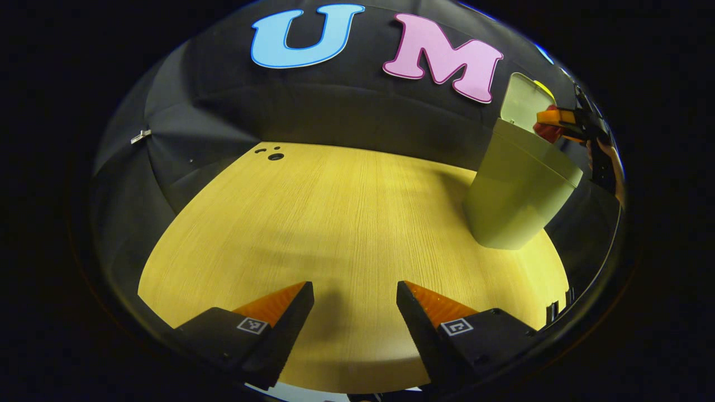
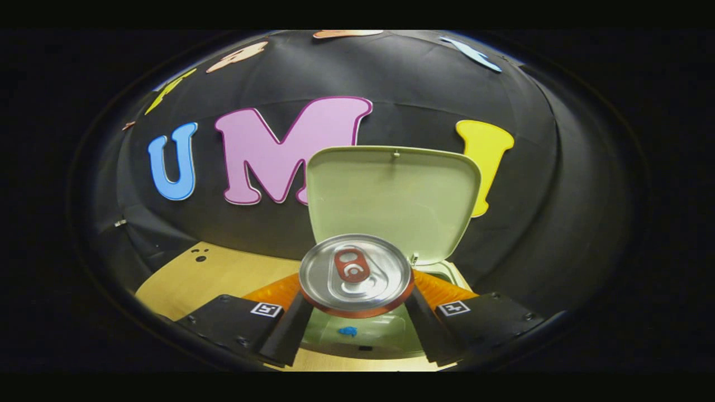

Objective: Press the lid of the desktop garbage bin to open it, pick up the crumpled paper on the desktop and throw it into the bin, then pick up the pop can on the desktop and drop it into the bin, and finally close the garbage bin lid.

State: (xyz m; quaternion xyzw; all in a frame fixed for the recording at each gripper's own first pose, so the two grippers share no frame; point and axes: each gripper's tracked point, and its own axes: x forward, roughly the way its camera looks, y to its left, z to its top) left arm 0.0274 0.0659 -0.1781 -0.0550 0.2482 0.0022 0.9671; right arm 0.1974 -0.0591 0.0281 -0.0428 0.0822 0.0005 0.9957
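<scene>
Two fingers of my right gripper [image 2: 353,304] squeeze the can [image 2: 356,277] above the open bin [image 2: 385,335], so it can fall in. My left gripper [image 1: 354,312] waits wide open over the table [image 1: 335,223].

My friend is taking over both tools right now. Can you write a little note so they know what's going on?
Right tool: shut on the pop can, held over the open garbage bin, lid up.
Left tool: open, holding nothing, low over the desktop, off to the side of the bin.
Done: lid opened, can picked up. No crumpled paper on the desktop, so it's probably binned.
Left: drop the can in, then close the lid.
</scene>
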